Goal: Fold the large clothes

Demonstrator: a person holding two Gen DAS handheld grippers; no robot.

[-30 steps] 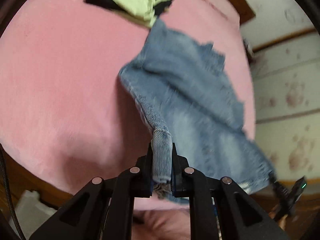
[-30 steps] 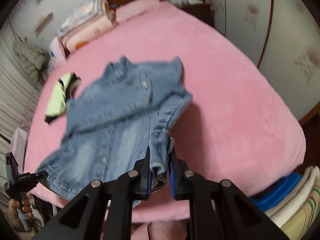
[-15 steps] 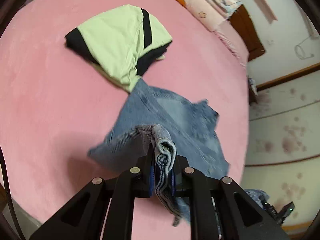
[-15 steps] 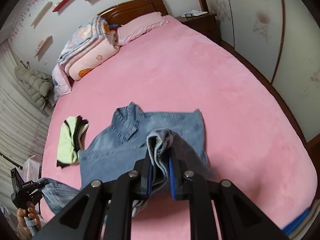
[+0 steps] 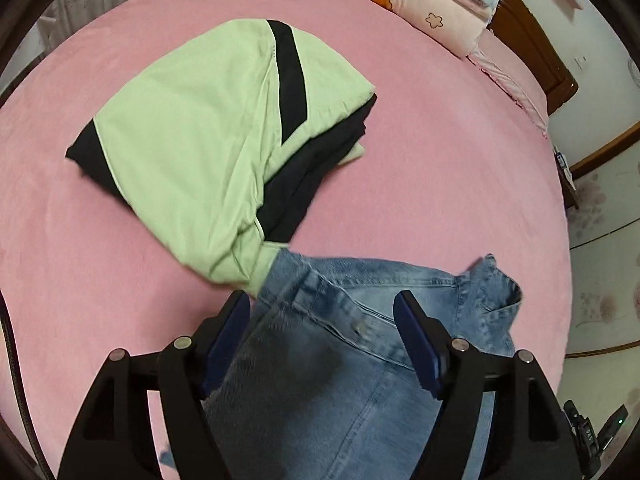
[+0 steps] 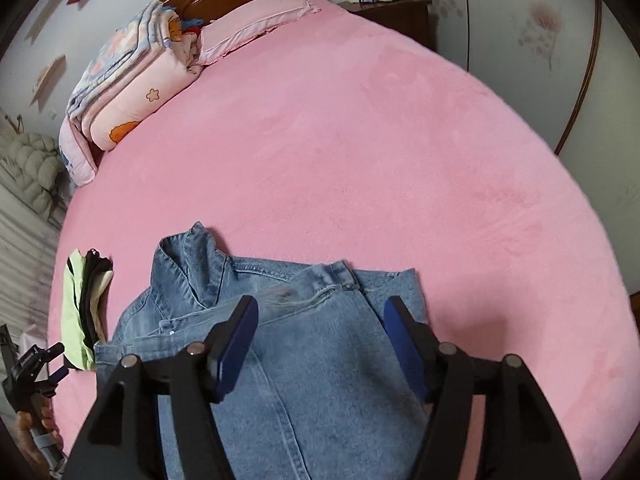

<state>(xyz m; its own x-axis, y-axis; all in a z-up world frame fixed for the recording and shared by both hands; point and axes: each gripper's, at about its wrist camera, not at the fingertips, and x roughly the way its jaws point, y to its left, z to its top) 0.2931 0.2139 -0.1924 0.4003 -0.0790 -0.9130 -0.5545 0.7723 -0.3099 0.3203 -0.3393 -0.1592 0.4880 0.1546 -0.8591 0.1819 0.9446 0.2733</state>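
Soft, even light; fisheye bending, dark vignette corners, slight motion blur.

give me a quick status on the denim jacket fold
Left tool and right tool opening, nothing pinched. Denim jacket folded over on pink bed. Green top touches its corner.

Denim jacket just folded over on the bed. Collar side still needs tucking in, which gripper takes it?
Probably left. The collar sits just beyond the left gripper, whose jaws are opening, gripping nothing. From the right gripper, also opening, the collar lies further off, beyond the denim jacket's far edge.
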